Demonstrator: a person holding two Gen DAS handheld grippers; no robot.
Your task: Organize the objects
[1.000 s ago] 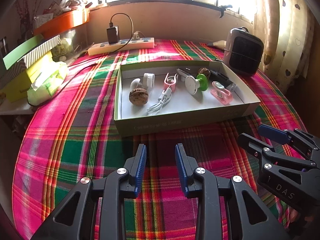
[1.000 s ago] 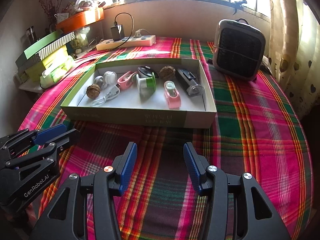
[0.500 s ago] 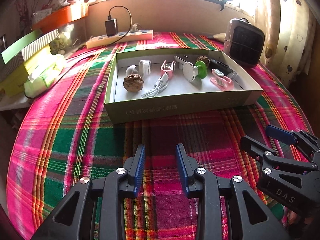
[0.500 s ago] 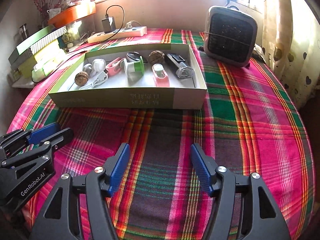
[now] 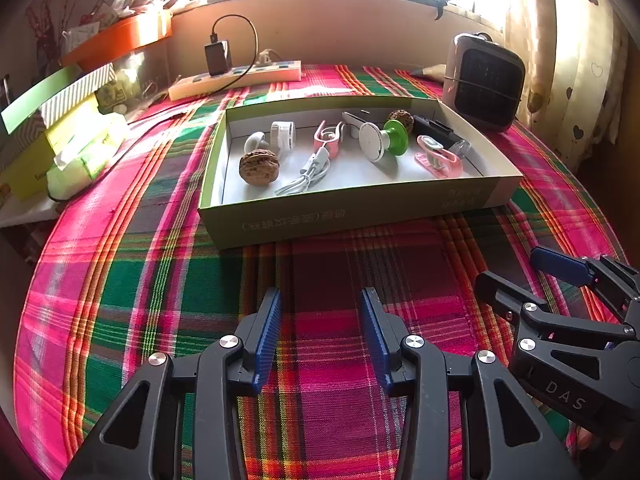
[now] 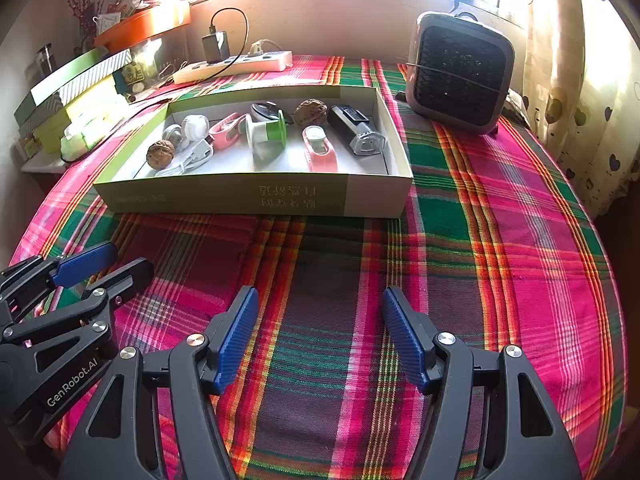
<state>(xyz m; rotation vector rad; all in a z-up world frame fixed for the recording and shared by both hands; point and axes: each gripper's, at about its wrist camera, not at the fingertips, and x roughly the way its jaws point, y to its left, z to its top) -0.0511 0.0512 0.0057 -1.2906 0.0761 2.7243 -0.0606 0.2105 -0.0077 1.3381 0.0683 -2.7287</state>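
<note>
A shallow green box [image 5: 352,204] [image 6: 256,196] lies on the plaid tablecloth. It holds a walnut [image 5: 259,167] [image 6: 160,154], a white cable [image 5: 306,178], a pink clip [image 5: 438,157] [image 6: 320,152], a green-and-white spool [image 5: 384,140] [image 6: 268,132], a second walnut [image 6: 311,111], a black device [image 6: 356,128] and other small items. My left gripper [image 5: 320,320] is open and empty, in front of the box. My right gripper [image 6: 320,320] is open and empty, also in front of the box. Each gripper shows in the other's view [image 5: 532,276] [image 6: 108,264].
A small grey fan heater [image 5: 484,80] [image 6: 460,72] stands right of the box. A power strip with a black charger [image 5: 236,76] [image 6: 236,66] lies behind it. Stacked boxes and tissue packs [image 5: 60,132] sit at the left. The table edge curves round in front and at the right.
Both grippers have moved closer to the box and lower. The right jaws have opened wider. The left jaws have opened slightly.
</note>
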